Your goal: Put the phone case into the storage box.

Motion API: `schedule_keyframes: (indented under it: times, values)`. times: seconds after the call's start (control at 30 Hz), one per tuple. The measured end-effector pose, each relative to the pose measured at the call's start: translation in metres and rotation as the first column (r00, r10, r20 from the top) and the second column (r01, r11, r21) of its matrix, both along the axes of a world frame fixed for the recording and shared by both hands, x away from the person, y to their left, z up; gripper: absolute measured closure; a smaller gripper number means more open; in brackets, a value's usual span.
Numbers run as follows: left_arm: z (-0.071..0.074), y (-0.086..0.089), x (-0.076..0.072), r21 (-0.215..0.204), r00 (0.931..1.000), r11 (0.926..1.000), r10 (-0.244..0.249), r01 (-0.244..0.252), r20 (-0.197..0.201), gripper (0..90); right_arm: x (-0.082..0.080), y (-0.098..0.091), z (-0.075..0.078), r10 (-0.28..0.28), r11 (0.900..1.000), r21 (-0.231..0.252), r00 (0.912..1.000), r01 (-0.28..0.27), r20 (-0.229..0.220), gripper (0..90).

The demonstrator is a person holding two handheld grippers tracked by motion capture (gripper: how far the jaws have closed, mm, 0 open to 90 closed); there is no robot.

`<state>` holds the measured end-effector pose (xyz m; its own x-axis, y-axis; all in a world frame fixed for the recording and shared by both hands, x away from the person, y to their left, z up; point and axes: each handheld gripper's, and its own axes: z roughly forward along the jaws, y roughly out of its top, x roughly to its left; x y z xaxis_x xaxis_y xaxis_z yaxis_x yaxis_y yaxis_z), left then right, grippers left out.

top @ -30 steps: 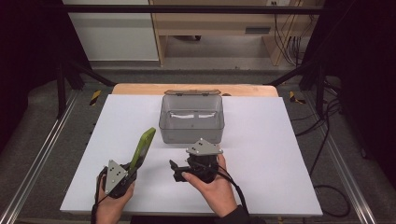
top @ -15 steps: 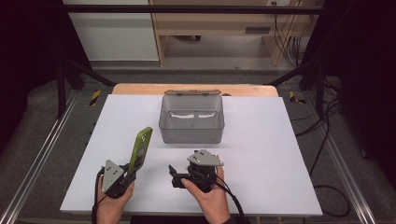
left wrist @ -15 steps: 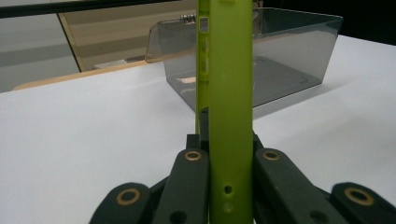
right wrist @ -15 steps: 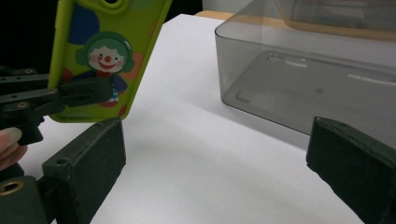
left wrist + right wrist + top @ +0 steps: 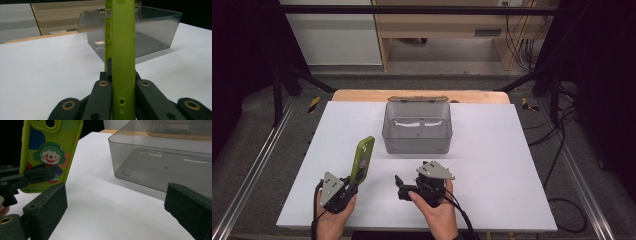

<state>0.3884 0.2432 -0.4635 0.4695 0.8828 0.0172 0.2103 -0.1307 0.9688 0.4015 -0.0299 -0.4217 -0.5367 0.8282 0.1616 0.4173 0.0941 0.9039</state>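
A lime-green phone case (image 5: pixel 362 159) with a clown picture on its back (image 5: pixel 50 152) stands upright above the table's front left. My left gripper (image 5: pixel 353 181) is shut on its lower end. In the left gripper view the case's edge (image 5: pixel 122 50) rises between the two jaws. My right gripper (image 5: pixel 400 187) rests low near the front middle, pointing left toward the case, and is open. Nothing lies between its pads (image 5: pixel 47 205), which stand wide apart. The left gripper's jaw (image 5: pixel 27 178) crosses the case's back in the right gripper view.
A smoky translucent box (image 5: pixel 417 140) with its lid hinged back stands at the table's middle, just beyond both grippers. Its bottom (image 5: pixel 160 167) looks bare. The white tabletop (image 5: pixel 502 165) spreads to the right. A wooden strip (image 5: pixel 362 95) runs along the far edge.
My right gripper has sunk toward the table and come slightly nearer the front edge. The left gripper and the phone case have stayed put.
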Motion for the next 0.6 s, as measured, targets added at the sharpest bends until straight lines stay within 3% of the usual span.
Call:
schedule_keyframes:
  times: [0.3,0.6]
  values:
    - [-0.001,-0.009,-0.003,-0.043,0.9995,0.9988,-0.024,0.023,-0.019,86.7,-0.002,0.009,0.004,0.017,0.9989,0.044,0.9995,-0.018,0.027,5.1]
    - [-0.003,-0.016,-0.006,-0.066,0.9992,0.9973,-0.033,0.032,-0.024,86.7,-0.004,0.027,0.025,0.036,0.9957,0.082,0.9956,-0.043,0.086,6.6]
